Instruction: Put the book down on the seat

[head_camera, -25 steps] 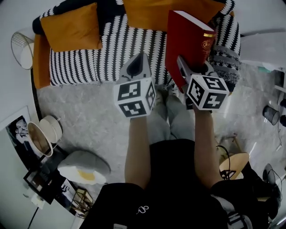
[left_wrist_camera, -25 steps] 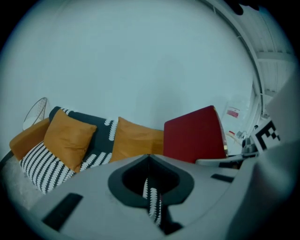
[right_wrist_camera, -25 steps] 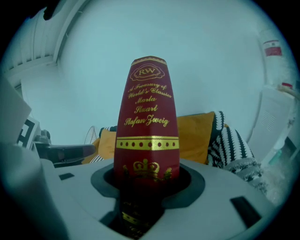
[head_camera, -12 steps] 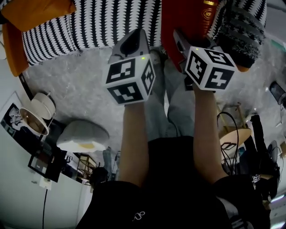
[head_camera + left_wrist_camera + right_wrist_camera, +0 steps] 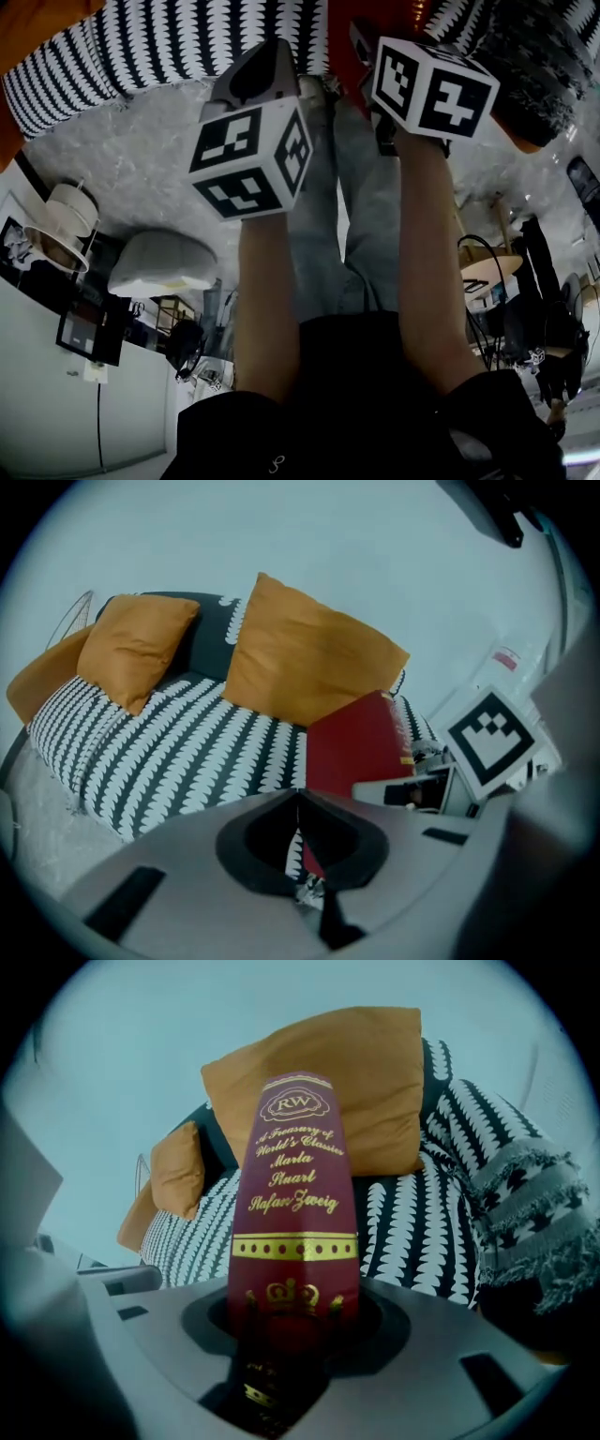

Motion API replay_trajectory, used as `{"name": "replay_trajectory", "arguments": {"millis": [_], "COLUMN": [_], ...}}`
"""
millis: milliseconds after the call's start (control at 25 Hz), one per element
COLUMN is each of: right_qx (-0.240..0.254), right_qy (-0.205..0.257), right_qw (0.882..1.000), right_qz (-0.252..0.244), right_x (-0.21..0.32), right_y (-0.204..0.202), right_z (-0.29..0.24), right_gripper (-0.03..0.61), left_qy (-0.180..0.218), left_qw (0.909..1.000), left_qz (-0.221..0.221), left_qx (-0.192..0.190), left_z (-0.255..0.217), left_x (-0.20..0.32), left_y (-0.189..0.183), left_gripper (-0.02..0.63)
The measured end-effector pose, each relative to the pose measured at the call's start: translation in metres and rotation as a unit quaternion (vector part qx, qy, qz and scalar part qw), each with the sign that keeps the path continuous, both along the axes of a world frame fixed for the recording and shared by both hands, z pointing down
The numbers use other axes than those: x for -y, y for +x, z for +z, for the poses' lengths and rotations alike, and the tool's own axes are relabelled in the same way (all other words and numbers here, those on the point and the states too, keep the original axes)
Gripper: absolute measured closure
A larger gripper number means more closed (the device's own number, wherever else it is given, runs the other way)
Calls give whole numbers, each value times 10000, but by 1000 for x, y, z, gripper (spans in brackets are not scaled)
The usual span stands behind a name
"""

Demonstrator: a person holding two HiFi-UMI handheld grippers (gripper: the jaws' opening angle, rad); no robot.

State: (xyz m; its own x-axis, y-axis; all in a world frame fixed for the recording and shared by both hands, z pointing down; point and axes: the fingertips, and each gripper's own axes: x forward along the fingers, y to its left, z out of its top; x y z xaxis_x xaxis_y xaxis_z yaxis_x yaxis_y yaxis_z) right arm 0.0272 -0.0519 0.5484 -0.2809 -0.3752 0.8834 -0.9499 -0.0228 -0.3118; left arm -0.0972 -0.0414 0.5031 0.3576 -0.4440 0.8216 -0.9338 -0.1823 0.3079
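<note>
A dark red book point(image 5: 295, 1204) with gold lettering stands upright with its spine toward the camera. My right gripper point(image 5: 292, 1335) is shut on its lower end. It is held above the black-and-white striped seat point(image 5: 412, 1232) of a sofa, in front of an orange cushion point(image 5: 375, 1082). In the head view only a red strip of the book point(image 5: 340, 52) shows beside the right gripper point(image 5: 367, 42). My left gripper point(image 5: 298, 799) is shut and holds nothing. It hovers beside the book point(image 5: 356, 747), over the front of the seat point(image 5: 159, 752).
Two orange cushions point(image 5: 309, 658) point(image 5: 136, 644) lean on the sofa back. A fringed grey throw point(image 5: 525, 1213) lies at the seat's right end. On the grey carpet point(image 5: 141, 178) sit an egg-shaped cushion point(image 5: 159, 267), a lamp point(image 5: 66, 220) and a wooden side table point(image 5: 487, 267).
The head view has swung down, so the sofa and most of the book have slid off the top edge. Both grippers sit higher in the frame, nearer the seat. The grip on the book holds.
</note>
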Motion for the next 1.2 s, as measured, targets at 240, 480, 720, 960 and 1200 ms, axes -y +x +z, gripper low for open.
{"name": "replay_trajectory", "arguments": {"millis": [240, 480, 720, 960, 1200], "right_qx": [-263, -325, -262, 93, 249], "right_qy": [-441, -580, -932, -944, -574], "right_qw": [9987, 9978, 9953, 9955, 9980], "right_qz": [3, 71, -58, -62, -73], "right_x": [16, 21, 25, 17, 19], "right_y": [0, 13, -2, 0, -12], "right_z": [45, 88, 84, 71, 40], "right_gripper": [365, 365, 343, 268, 258], "left_qy": [-152, -243, -119, 2, 184], "left_qw": [9998, 9994, 9996, 9998, 9997], "left_qz": [-136, -230, -244, -175, -139], "left_qx": [-54, -52, -59, -45, -24], "left_z": [37, 84, 67, 49, 30], "left_x": [14, 12, 31, 31, 30], "left_y": [3, 16, 7, 22, 14], "left_gripper": [601, 601, 601, 601, 601]}}
